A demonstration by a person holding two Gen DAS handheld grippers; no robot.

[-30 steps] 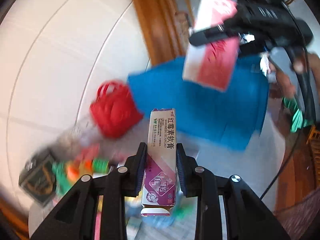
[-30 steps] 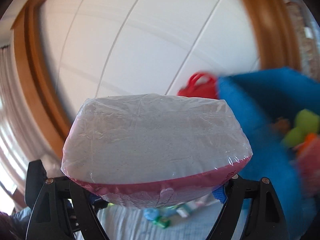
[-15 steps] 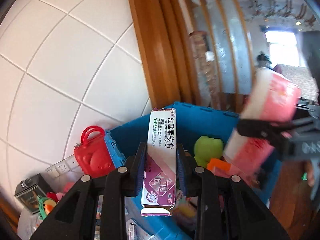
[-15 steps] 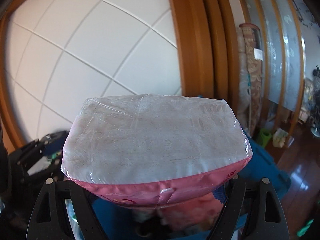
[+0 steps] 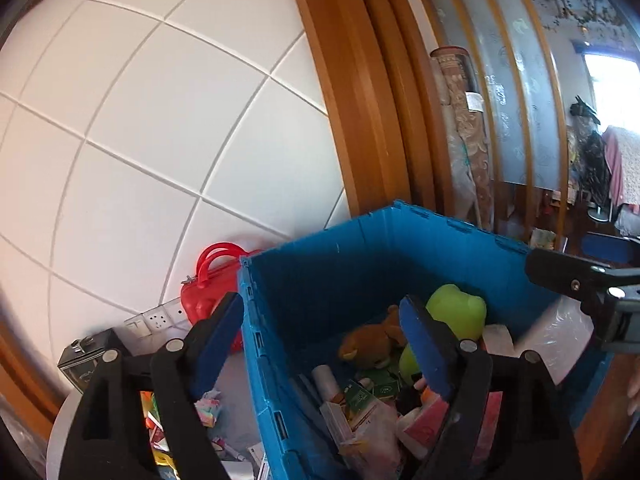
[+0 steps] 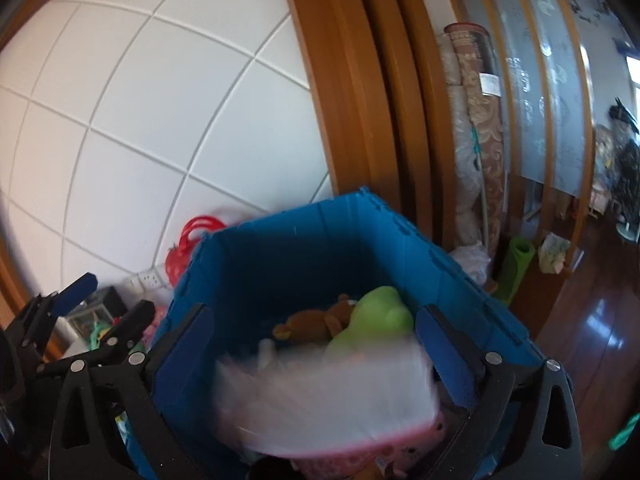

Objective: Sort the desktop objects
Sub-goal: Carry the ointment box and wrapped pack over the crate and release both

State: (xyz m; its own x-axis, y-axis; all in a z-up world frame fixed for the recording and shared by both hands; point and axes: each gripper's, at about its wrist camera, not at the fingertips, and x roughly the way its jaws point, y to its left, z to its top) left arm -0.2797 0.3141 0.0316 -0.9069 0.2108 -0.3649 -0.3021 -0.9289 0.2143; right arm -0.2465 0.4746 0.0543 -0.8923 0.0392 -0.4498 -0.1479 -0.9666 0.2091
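**Over the blue crate: both grippers spread, tissue pack blurred between the right jaws**

Above the blue crate (image 5: 320, 276), the left gripper (image 5: 320, 344) stands with jaws spread and empty. The right gripper (image 6: 316, 348) is likewise spread; the tissue pack (image 6: 324, 400) sits blurred between its pads, apparently not gripped, over the crate's contents.

Risk, as judged: the pack could catch the rim or settle on the green toy (image 5: 456, 310) and brown plush (image 5: 372, 342) and tip out; the two grippers are close together and could collide.

Left of the crate, a red case (image 5: 204, 288), a wall socket (image 5: 156, 318) and small clutter rest on a pale tabletop (image 5: 236, 420). Behind it are white tiles and a wooden door frame; right of it, dark wooden flooring.
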